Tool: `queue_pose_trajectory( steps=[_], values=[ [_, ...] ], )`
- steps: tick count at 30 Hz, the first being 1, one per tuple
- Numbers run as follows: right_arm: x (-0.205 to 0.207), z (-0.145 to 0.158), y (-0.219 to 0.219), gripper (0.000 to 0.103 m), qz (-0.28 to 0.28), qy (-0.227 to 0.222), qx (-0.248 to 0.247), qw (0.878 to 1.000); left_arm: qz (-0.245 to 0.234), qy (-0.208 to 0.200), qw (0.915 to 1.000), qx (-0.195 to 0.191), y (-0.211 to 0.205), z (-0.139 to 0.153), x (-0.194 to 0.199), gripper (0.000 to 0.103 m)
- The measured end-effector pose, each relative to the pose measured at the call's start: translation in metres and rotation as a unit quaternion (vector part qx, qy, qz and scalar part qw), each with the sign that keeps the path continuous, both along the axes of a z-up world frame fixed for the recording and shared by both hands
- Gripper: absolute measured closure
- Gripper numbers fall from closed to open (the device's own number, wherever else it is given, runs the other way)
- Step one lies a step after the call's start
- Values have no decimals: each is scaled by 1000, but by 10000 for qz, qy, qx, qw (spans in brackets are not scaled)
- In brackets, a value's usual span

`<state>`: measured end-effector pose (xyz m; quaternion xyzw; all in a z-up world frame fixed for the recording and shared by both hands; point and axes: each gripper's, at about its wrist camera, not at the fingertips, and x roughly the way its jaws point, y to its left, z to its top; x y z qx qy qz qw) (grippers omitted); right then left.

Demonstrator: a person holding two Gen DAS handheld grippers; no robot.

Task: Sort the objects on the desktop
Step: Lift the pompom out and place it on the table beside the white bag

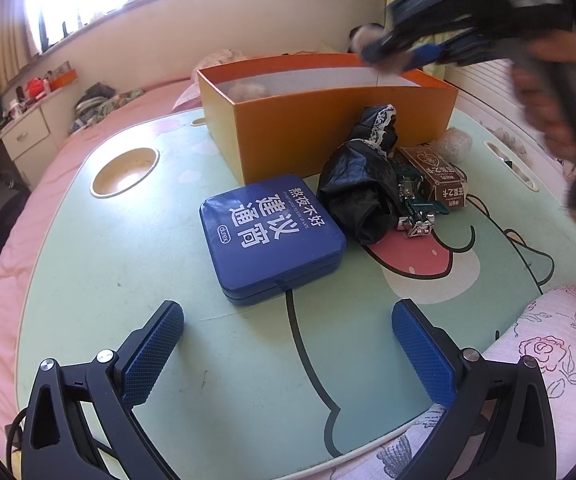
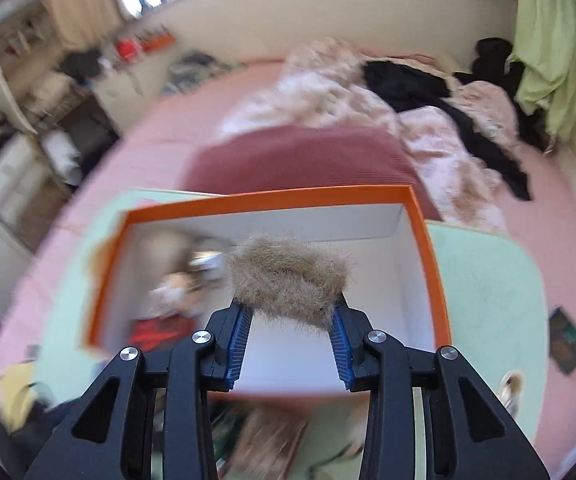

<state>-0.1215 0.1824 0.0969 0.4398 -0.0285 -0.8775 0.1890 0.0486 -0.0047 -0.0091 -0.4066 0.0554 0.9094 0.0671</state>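
My right gripper point(image 2: 290, 304) is shut on a fuzzy tan tuft point(image 2: 288, 272) and holds it over the open orange box point(image 2: 271, 198), whose white inside holds several blurred items. In the left wrist view the same gripper point(image 1: 396, 54) hangs blurred above the far rim of the orange box point(image 1: 308, 128). My left gripper point(image 1: 288, 320) stands open just above the table, empty. A blue square tin point(image 1: 271, 236) lies right in front of it. Beside the tin are a folded black umbrella point(image 1: 360, 184), a small brown carton point(image 1: 436, 178) and a green and metal piece point(image 1: 416, 208).
The low table point(image 1: 127, 260) has a mint cartoon top with a round cup hole point(image 1: 125, 172) at the left. A clear wrapped ball point(image 1: 454, 144) sits by the box's right corner. A pink bed with heaped bedding point(image 2: 368, 92) surrounds the table. A person's hand point(image 1: 548, 112) grips the right tool.
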Motion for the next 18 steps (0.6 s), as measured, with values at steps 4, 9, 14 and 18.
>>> queue_pose_trajectory(
  steps=[4,9,14,18],
  values=[
    [39,12,17,65,378,19,-535,9979,-1,0,10000,2,0,0,0,0],
    [54,-9,19,65,572,-411,-758,9946,-2,1,10000,3,0,0,0,0],
    [41,-35,21,60,276,-540,-762,9953,-2,1,10000,4,0,0,0,0],
    [42,-34,36,47,-237,-428,-937,9944,-2,1,10000,4,0,-1,0,0]
  ],
)
